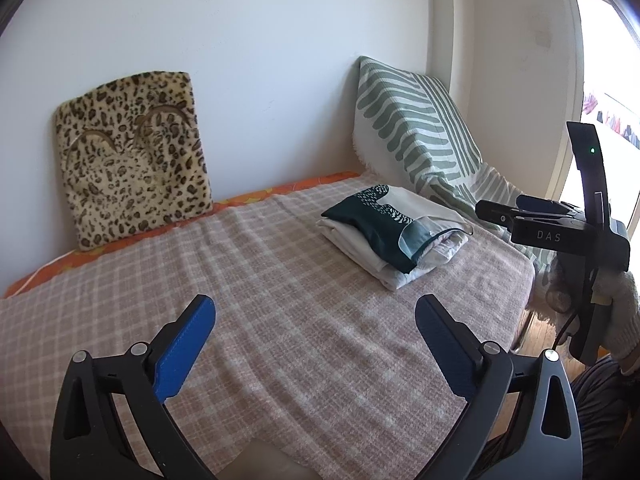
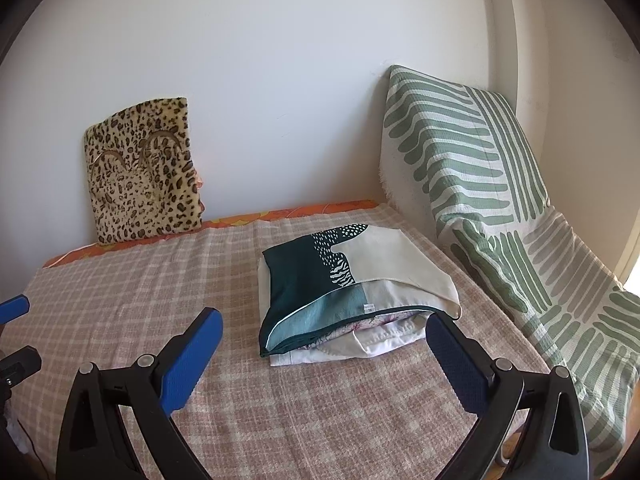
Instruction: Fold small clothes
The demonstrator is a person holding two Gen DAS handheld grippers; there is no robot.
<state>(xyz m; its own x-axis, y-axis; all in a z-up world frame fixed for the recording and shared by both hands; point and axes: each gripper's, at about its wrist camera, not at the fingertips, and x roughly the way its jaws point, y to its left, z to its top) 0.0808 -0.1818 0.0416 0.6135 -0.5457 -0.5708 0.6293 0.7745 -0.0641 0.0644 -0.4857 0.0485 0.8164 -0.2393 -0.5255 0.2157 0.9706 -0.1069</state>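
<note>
We record one folded stack of small clothes [image 2: 352, 300], lying on the bed [image 2: 160, 280] toward its right side, near the striped throw. The top piece is dark teal and cream with dotted and zebra-like print; white and pale layers show beneath it at the near edge. The stack rests on a pink-and-beige checked blanket [image 1: 260, 300] that covers the bed, with an orange patterned sheet [image 1: 280, 190] showing along the wall edge. We hold the right claw [image 2: 324, 344] just short of the stack's near edge, its blue fingers spread wide and gripping nothing. We hold the left claw [image 1: 316, 336] over bare blanket, well apart from the stack, likewise spread wide and empty. A leopard-print cushion [image 1: 132, 156] leans upright against the white wall [image 1: 260, 40] at the bed's far left. A green-and-white striped throw [image 2: 500, 200] drapes over a raised support at the right.
</note>
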